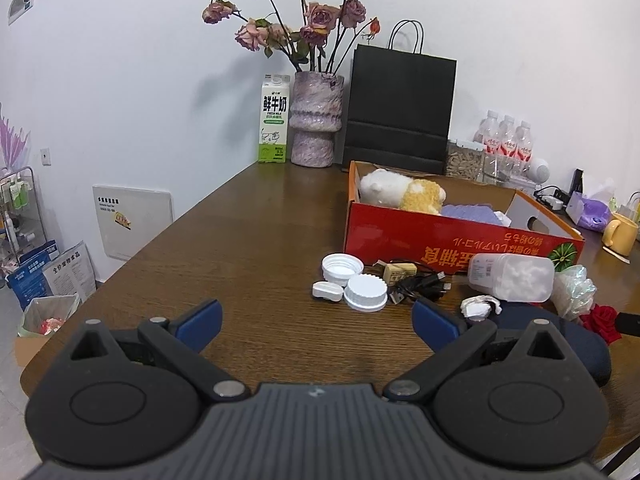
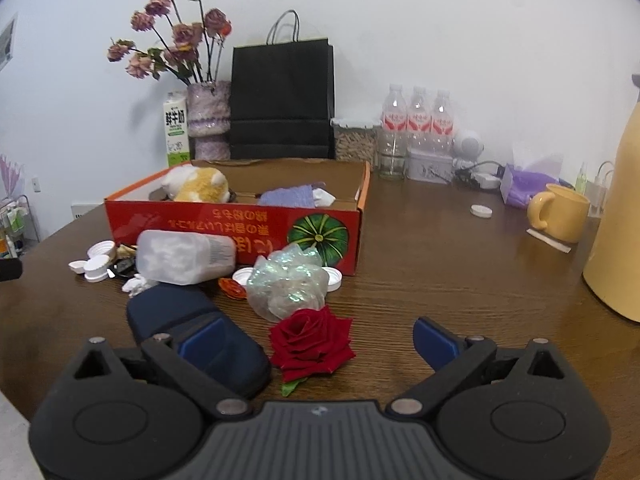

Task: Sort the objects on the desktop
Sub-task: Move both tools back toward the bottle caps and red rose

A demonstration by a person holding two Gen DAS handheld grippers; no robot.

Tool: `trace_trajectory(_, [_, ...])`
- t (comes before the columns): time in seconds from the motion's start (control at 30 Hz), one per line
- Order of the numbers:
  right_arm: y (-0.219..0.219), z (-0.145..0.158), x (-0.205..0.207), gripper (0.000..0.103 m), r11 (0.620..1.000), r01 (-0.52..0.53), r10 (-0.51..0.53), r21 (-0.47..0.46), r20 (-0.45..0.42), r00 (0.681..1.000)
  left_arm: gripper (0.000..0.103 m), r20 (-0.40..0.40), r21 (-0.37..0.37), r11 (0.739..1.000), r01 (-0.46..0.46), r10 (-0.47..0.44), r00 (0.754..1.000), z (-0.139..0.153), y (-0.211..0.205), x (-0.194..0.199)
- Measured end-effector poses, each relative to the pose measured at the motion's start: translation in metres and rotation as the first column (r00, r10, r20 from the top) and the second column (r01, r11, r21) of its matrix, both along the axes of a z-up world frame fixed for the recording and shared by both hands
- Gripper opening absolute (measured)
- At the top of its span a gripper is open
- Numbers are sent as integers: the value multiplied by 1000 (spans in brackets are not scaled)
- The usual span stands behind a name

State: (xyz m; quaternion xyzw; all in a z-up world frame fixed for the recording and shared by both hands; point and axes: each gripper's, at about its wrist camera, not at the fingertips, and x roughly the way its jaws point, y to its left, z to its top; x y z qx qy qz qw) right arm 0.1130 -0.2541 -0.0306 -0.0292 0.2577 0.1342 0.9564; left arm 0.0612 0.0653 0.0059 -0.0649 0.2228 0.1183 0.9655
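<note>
Both tongs hover spread wide and empty over the brown desk point(image 1: 248, 240). The left tongs point(image 1: 316, 322) face white caps point(image 1: 366, 293) and a black cable point(image 1: 420, 285) just ahead. The right tongs point(image 2: 316, 340) have a red rose point(image 2: 310, 340) between their tips, a navy case point(image 2: 196, 328) at the left. Farther off, a red box point(image 2: 236, 228) holds a plush toy point(image 2: 200, 186); a clear jar point(image 2: 184, 256) lies near it.

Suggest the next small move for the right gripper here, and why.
Probably ease the right gripper forward and down around the red rose. Both grippers are open and empty, the rose lies loose on the table between its fingers, nearest of the clutter before the red box.
</note>
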Motion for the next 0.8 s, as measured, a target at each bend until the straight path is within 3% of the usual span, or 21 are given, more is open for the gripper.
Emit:
trace_trajectory(0.37, [2, -7, 27, 93, 1000, 8, -8, 0, -41, 999, 103, -32, -1, 1000, -11, 11, 999, -6, 3, 12])
trace_trajectory(0.8, [10, -18, 41, 78, 1000, -20, 18, -18, -83, 996, 103, -58, -2, 1000, -6, 6, 998, -12, 3, 25])
